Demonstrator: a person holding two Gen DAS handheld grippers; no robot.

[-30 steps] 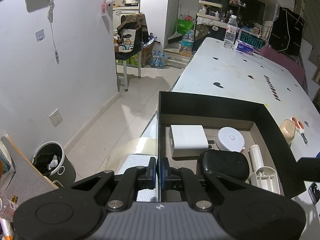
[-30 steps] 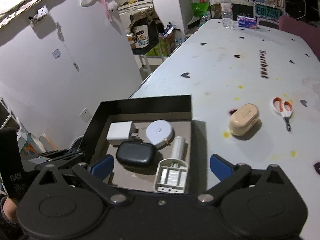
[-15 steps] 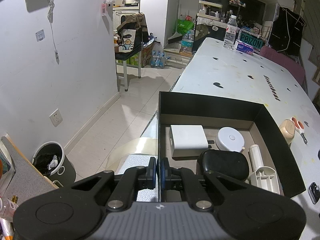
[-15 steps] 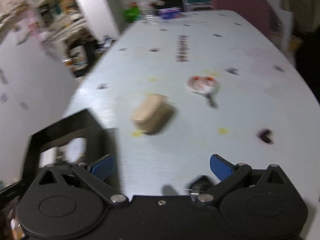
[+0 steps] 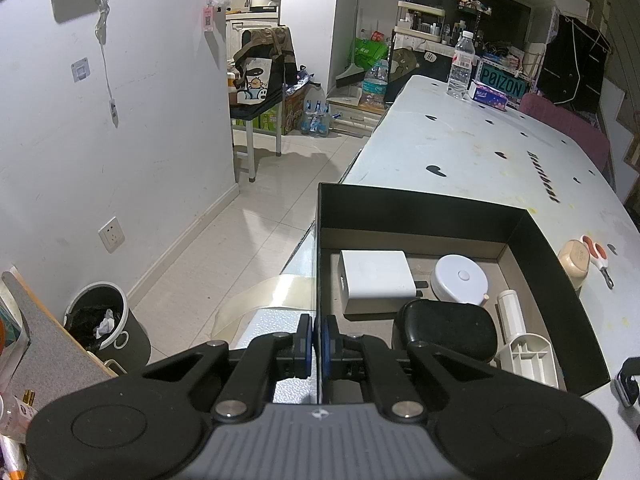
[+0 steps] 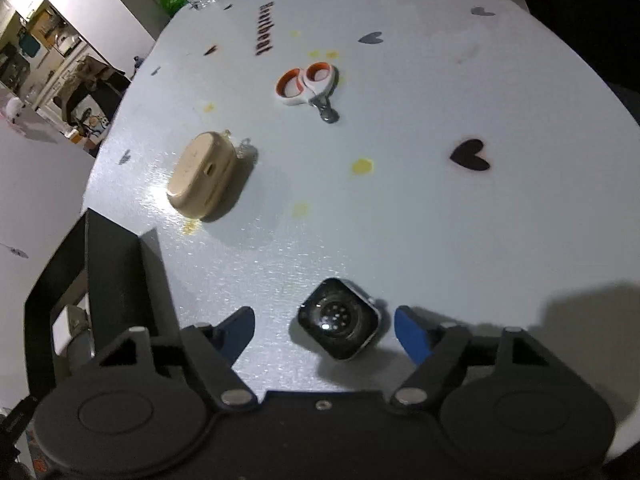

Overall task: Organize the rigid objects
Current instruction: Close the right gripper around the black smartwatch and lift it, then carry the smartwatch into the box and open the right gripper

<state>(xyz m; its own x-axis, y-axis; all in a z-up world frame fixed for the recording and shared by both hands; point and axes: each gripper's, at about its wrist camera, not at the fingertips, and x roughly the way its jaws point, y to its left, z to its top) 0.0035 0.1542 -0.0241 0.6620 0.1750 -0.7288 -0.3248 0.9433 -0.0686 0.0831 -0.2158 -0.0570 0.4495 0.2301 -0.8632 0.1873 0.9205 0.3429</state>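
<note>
My left gripper [image 5: 318, 338] is shut on the left wall of the black box [image 5: 420, 200], which holds a white charger [image 5: 376, 280], a round white tape measure [image 5: 460, 280], a black case [image 5: 444, 334] and a white plastic piece [image 5: 524, 348]. My right gripper [image 6: 324, 320] points down at the table, its jaws closing. A strapless smartwatch body [image 6: 340, 322] lies face down between the blue pads [image 6: 410, 332], with a gap on each side. A beige case [image 6: 204, 174] and orange-and-white scissors [image 6: 308, 86] lie farther out.
The box corner [image 6: 116, 264] stands just left of my right gripper. The white table [image 6: 420, 220] carries printed hearts. A water bottle [image 5: 460, 66] and a tissue pack [image 5: 490, 94] stand at its far end. A bin [image 5: 100, 320] sits on the floor at left.
My right gripper swung away from above the box, right and down over the watch body, and its jaws have narrowed. The left gripper and the box have not moved.
</note>
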